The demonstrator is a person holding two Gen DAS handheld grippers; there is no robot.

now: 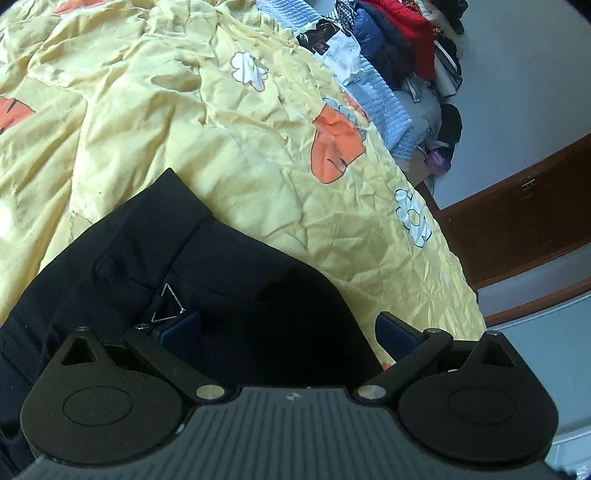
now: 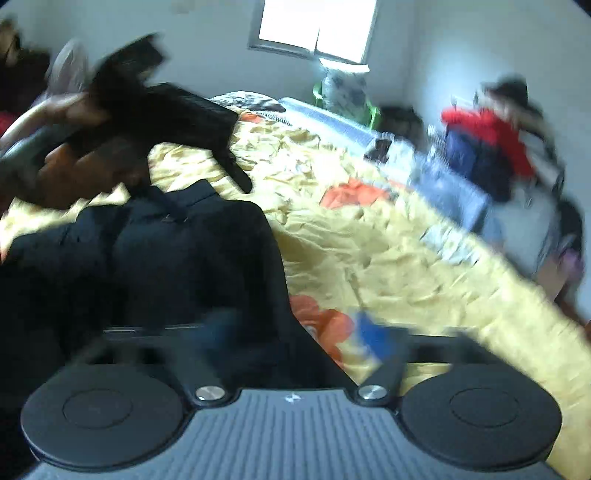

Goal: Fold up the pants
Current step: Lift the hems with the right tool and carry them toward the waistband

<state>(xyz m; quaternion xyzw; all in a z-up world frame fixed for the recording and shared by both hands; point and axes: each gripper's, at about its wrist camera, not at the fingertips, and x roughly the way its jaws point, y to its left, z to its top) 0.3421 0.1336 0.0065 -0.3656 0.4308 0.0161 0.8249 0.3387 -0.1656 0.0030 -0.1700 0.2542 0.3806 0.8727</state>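
Pants [image 1: 229, 273]: black, and lay folded on the bed in the lower left and centre of the left wrist frame; a corner of the fabric pointed up toward mid-frame. In the right wrist frame the same dark bundle [image 2: 155, 258] filled the left half.
Metal clip [image 1: 168, 302]: a thin wire triangle sat on the pants just above the left-hand blue pad.
Left gripper [image 1: 288, 328]: its fingers [image 1: 395, 336] were spread wide, one blue pad over the black cloth and the other at the cloth's right edge over the bedspread — nothing was held between them. In the right wrist frame this gripper [image 2: 236, 173] showed blurred at upper left, held by the person's hand [image 2: 74, 166] above the pants.
Right gripper [image 2: 295, 332]: heavy blur, yet the two blue pads stood apart, the left-hand one over the pants and the right-hand one [image 2: 376, 336] over the bedspread; they gripped nothing.
Bedspread [image 1: 147, 110]: yellow, crumpled, printed with orange and white shapes, and covered most of both frames.
Clothes pile [image 1: 399, 37]: red, navy and pale blue garments were heaped at the upper right of the left wrist frame, beyond the bed's far edge.
Window [image 2: 317, 26]: bright, at the top centre of the right wrist frame.
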